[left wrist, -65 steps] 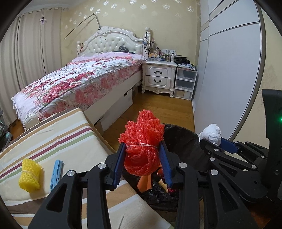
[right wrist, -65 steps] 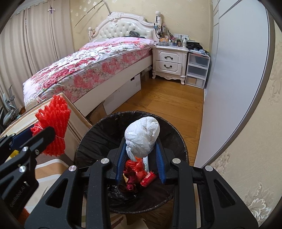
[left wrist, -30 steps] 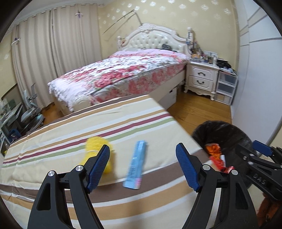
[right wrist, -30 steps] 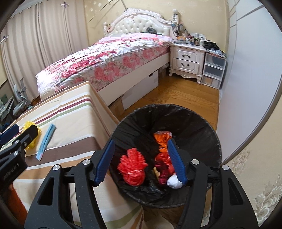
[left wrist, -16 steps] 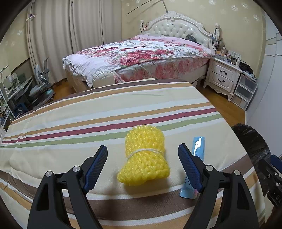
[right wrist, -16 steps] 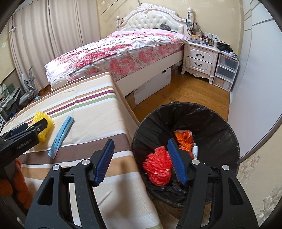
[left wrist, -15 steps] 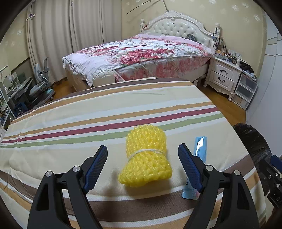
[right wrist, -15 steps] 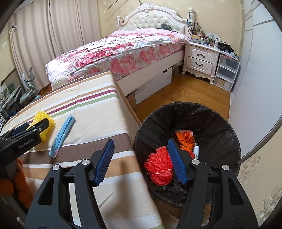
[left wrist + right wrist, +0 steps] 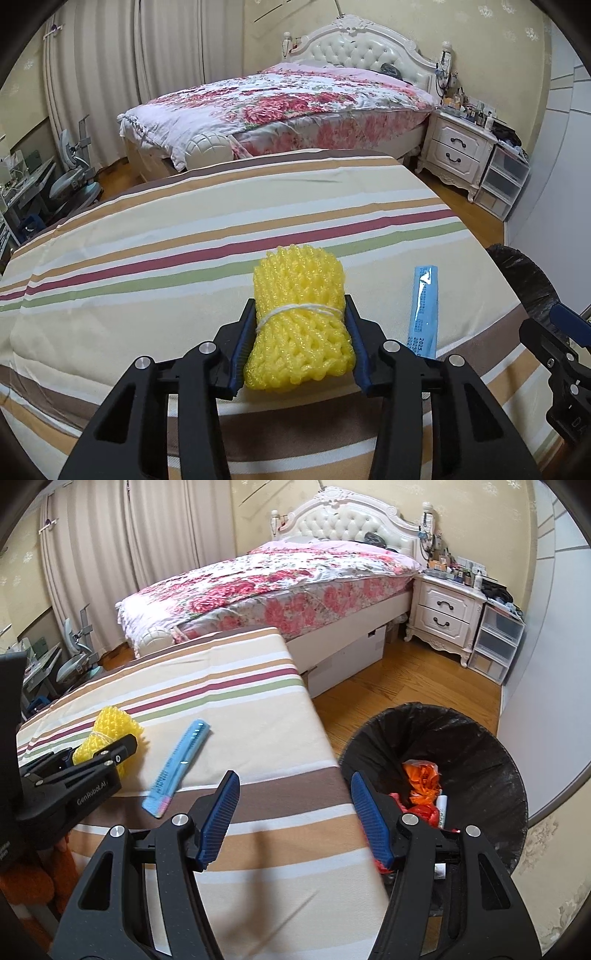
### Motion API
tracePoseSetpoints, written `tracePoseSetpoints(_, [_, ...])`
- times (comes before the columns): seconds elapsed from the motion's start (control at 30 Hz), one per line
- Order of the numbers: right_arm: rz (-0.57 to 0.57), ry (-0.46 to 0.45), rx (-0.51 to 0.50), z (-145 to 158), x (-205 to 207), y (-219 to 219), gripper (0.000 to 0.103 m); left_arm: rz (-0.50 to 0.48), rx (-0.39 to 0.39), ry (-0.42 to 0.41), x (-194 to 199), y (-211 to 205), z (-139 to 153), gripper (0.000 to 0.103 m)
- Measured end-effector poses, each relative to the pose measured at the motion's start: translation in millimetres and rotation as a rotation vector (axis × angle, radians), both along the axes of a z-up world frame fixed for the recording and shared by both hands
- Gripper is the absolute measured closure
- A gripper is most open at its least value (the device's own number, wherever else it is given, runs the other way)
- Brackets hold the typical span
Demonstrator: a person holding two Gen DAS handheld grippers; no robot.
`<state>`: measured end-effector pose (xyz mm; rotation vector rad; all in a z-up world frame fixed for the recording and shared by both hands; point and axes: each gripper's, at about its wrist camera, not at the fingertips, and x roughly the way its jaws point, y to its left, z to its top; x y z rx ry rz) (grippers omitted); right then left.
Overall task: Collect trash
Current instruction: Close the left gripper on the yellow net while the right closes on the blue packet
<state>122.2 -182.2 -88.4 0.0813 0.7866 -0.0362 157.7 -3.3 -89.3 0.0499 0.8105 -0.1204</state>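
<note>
My left gripper [image 9: 300,332] is shut on a yellow foam net [image 9: 300,321] that rests on the striped tablecloth [image 9: 184,258]; it also shows in the right wrist view [image 9: 110,734]. A blue flat packet [image 9: 424,312] lies just right of it, and shows in the right wrist view [image 9: 179,768] too. My right gripper [image 9: 291,812] is open and empty over the table's right edge. The black-lined trash bin [image 9: 491,753] stands on the floor to the right, holding red and orange trash [image 9: 421,782].
A bed with a floral cover [image 9: 295,99] stands behind the table. A white nightstand [image 9: 447,616] and plastic drawers [image 9: 496,644] sit at the back right. A grey wardrobe wall [image 9: 554,664] runs along the right. Wooden floor [image 9: 388,694] lies between the bed and the bin.
My left gripper has closed on the yellow foam net, which stood between its open jaws before. My right gripper has shifted left from the bin toward the table, still open.
</note>
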Motion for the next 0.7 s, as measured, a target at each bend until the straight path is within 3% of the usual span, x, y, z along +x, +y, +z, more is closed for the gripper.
tracePoseSetpoints(0.4, [0.116, 0.027, 0.031, -3, 19, 57, 0.042, 0.125, 0.014, -0.029, -44, 82, 13, 0.058])
tracePoseSetpoints(0.7, [0.132, 0.089, -0.047, -19, 38, 80, 0.042, 0.199, -0.017, -0.001, -64, 131, 8, 0.058])
